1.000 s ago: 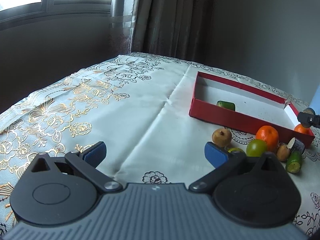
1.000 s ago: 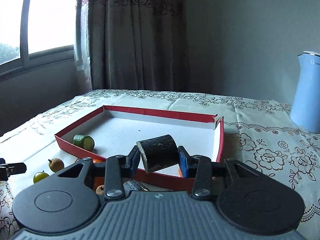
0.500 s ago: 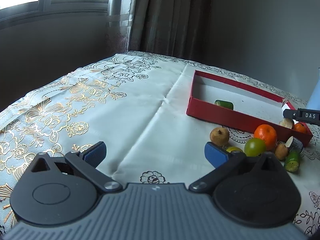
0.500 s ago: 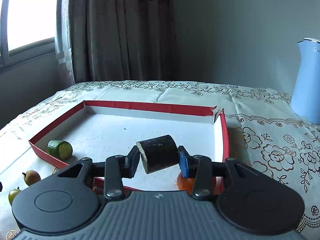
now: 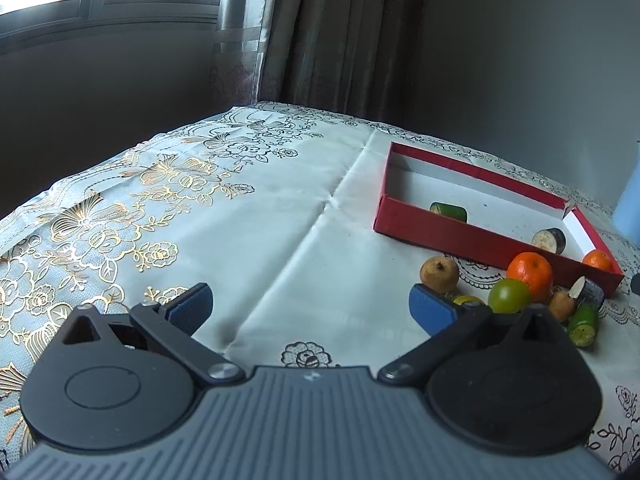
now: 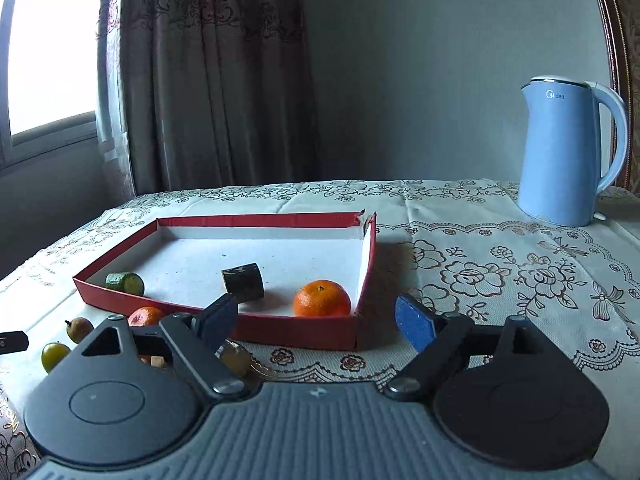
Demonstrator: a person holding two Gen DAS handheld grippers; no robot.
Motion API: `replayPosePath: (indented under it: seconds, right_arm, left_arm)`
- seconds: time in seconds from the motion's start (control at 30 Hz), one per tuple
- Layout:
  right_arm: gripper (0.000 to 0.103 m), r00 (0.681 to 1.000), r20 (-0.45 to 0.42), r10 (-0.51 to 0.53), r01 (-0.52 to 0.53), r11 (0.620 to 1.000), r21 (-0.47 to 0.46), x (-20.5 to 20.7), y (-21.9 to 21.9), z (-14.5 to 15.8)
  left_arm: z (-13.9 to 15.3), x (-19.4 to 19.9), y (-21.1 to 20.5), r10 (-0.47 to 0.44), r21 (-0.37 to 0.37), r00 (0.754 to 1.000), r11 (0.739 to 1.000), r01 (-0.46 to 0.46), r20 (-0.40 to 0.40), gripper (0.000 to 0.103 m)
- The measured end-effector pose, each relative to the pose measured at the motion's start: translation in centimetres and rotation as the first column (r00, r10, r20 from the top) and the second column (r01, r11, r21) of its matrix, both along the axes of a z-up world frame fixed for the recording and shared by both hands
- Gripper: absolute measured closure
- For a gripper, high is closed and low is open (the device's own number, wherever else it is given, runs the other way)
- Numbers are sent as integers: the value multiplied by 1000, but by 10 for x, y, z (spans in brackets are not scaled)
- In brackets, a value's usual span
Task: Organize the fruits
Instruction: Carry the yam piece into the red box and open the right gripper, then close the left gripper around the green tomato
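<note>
A red tray (image 6: 296, 337) (image 5: 472, 239) lies on the tablecloth. In it are a dark cut piece (image 6: 243, 282) (image 5: 550, 240), a green cucumber piece (image 6: 125, 283) (image 5: 449, 212) and an orange (image 6: 322, 298) (image 5: 597, 260). My right gripper (image 6: 316, 322) is open and empty, just in front of the tray's near wall. My left gripper (image 5: 310, 308) is open and empty over bare cloth. Right of it lie a brown fruit (image 5: 439, 274), an orange (image 5: 530, 271), a green fruit (image 5: 509, 295), a cucumber piece (image 5: 583, 324) and other small pieces.
A light blue kettle (image 6: 568, 152) stands at the back right of the table. Curtains and a window are behind the table. The table's left edge drops off beside the gold-flowered cloth (image 5: 100, 216).
My right gripper opened and let go of the dark cut piece, which now lies in the tray. The gripper has drawn back. The left gripper has barely moved.
</note>
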State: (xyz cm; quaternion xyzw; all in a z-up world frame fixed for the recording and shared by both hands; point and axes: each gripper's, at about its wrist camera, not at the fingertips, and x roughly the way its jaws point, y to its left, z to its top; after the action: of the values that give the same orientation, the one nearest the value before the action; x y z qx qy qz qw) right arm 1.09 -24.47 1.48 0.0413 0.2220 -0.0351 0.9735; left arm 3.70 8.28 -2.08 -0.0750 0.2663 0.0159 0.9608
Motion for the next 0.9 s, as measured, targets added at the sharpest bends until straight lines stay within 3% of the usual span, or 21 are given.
replayPosePath:
  seconds: [0.13,0.33,0.53,0.67,0.9]
  right_arm:
    - [12,989,-128,-71,67,997,-35,1,-6,-14]
    - [11,972,-211,-102,100,995,-22,10,-10,-23]
    - [11,978,-191,-88,103,992,69,6,-23,-24]
    - [11,982,-173,-80,106,983,147,3,-33,-24]
    - [11,982,-169,-80,106,982,156,3,-33,-24]
  left_arm:
    - [0,0,-2,4,12,1000,1000,-4,-4,0]
    - [1,-4,-12,-31,66,999,997,31,9,0]
    - [3,-15,-38,-105,194,993,977,91,62,0]
    - [4,-18,-55,-181,203,982,965,167,56,0]
    - [3,-7,-79,-275,218,961,940,264,21,3]
